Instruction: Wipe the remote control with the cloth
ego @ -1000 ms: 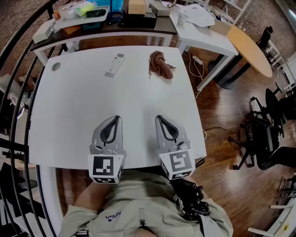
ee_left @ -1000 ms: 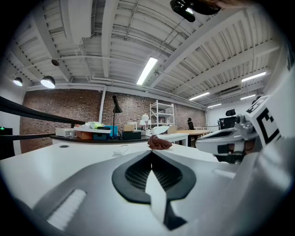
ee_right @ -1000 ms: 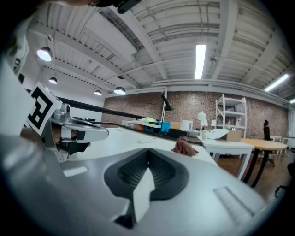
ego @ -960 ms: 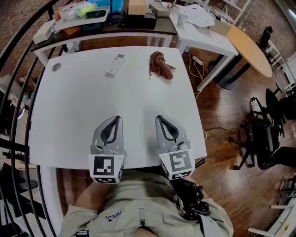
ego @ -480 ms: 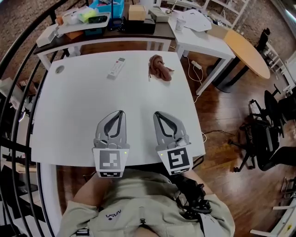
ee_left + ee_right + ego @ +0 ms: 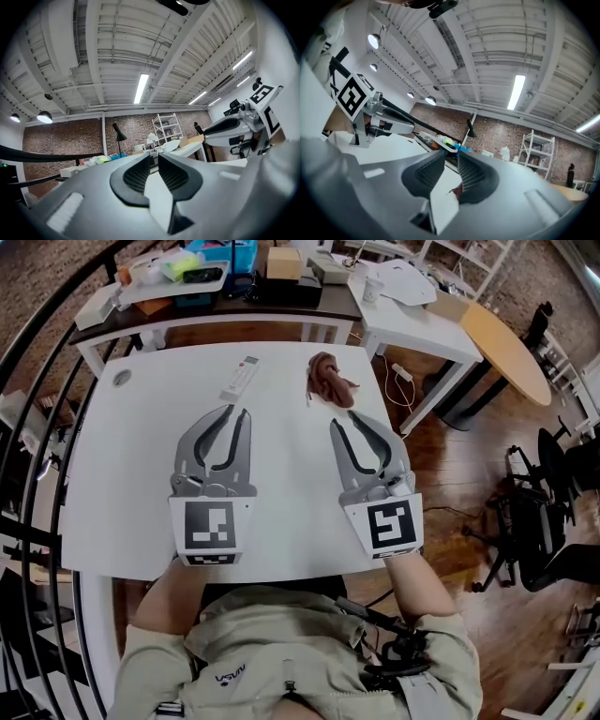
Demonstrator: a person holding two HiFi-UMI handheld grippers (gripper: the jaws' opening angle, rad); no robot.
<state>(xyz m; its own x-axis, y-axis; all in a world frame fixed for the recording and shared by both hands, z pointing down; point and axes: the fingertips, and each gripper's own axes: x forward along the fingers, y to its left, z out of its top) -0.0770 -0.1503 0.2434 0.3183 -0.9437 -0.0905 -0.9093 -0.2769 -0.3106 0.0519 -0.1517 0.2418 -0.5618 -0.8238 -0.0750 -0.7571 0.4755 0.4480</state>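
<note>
A white remote control (image 6: 238, 377) lies on the far part of the white table (image 6: 122, 474). To its right sits a crumpled brown cloth (image 6: 328, 376). Both grippers hover level above the table's middle. My left gripper (image 6: 237, 412) points toward the remote from short of it, its jaws a small gap apart with nothing between them. My right gripper (image 6: 345, 420) points toward the cloth in the same way and is empty. Both pairs of jaws have just been opening. In the right gripper view a bit of the cloth (image 6: 458, 190) shows beyond the gripper (image 6: 451, 161). The left gripper view shows only its gripper (image 6: 154, 159) and the room.
A small grey disc (image 6: 118, 378) is set in the table's far left corner. Behind stands a dark desk (image 6: 216, 296) crowded with boxes. A white side table (image 6: 412, 315), a round wooden table (image 6: 506, 343) and office chairs (image 6: 544, 512) stand at the right. A black railing (image 6: 37, 427) curves along the left.
Both grippers have risen off the near part of the table and moved forward toward the remote and cloth. Their jaws, shut before, now stand slightly apart.
</note>
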